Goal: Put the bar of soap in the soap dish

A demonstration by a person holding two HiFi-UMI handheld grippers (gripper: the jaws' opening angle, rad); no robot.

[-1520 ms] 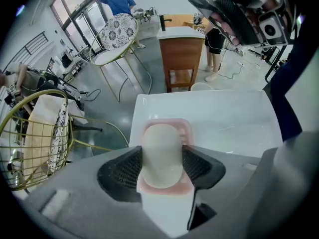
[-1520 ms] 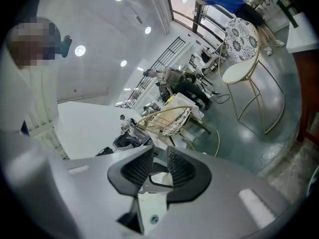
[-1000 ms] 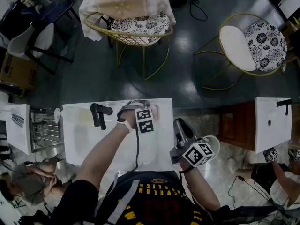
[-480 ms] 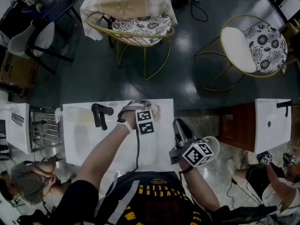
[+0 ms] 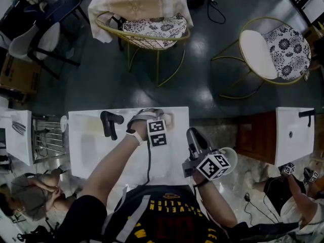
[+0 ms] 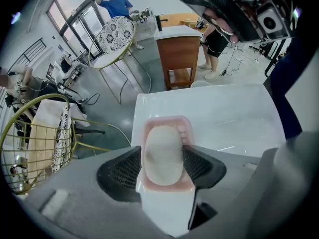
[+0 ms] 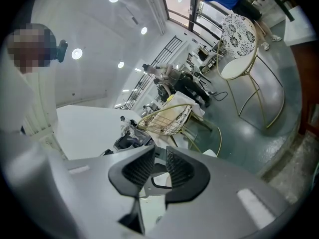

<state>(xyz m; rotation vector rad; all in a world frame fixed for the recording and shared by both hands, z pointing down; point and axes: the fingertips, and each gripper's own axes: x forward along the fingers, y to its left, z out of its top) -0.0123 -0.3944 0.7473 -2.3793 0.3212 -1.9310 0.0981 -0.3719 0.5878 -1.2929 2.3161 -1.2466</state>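
Soap point(image 6: 162, 148), likely hard, light and slick, sat mid-frame over the soap dish point(image 6: 169, 119), pinched across its long sides by the jaws of the left gripper point(image 6: 163, 157); the right gripper point(image 7: 159, 163) held its jaws apart, empty.

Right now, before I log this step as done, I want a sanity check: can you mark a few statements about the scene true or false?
1. The bar of soap sits between the left gripper's jaws. True.
2. The soap dish is blue. False: it is pink.
3. The right gripper holds the soap. False: nothing is between its jaws, which stand slightly apart.
4. The dish rests on a white counter. True.
5. A black faucet stands on that counter. True.
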